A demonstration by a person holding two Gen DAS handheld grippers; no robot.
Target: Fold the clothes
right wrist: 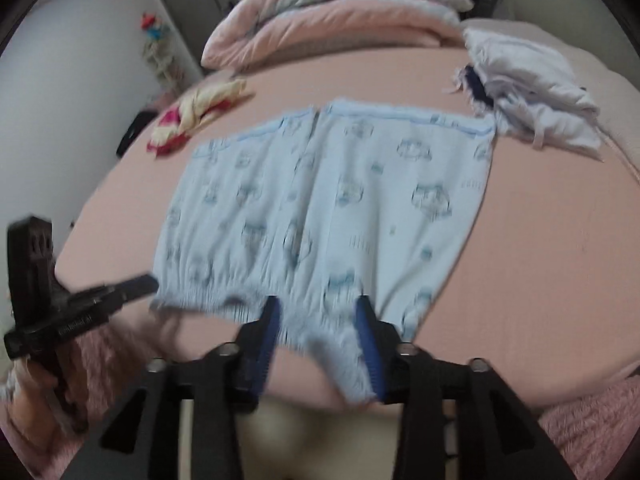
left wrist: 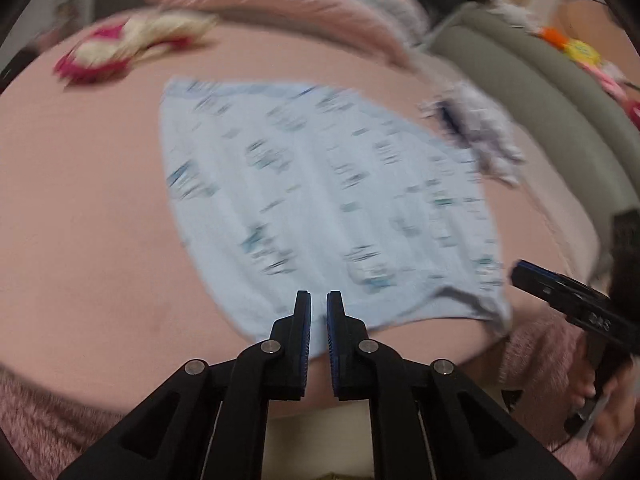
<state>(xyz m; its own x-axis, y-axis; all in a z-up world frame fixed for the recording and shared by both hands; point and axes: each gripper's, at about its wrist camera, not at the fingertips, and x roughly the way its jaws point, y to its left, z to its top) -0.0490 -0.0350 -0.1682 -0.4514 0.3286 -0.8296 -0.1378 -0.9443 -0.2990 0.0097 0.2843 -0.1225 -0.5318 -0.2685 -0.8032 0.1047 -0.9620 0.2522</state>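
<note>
A bedroom is shown, with a bed covered by a pink sheet [right wrist: 520, 280] as the working surface; a folded pink quilt [right wrist: 320, 20] is piled at twelve o'clock, and a grey cabinet stands beyond it against a pale wall. In the middle of the sheet a light blue pair of printed shorts [right wrist: 340, 208] is spread flat, the leg hems toward twelve o'clock and the gathered waistband at six o'clock, at the near edge of the bed. A rumpled white garment [right wrist: 532, 92] is seen at two o'clock of the shorts, and a small red-and-cream item [right wrist: 192, 116] at ten o'clock; neither appears folded.

The left gripper [left wrist: 319, 304] is clenched, and the waistband edge is seen in the narrow gap between its pads, so it is judged to be pinching the cloth. The right gripper [right wrist: 318, 312] is held with its jaws apart, astride a bunched part of the waistband; its pads are not seen pressing on the fabric, so the cloth is judged loose on that side.

As far as can be told, the work is at an early stage: the shorts are laid out and smoothed, but no fold is visible in them yet. The folding of the shorts is left to do, and the two other items are probably still waiting. Motion blur limits finer detail.
</note>
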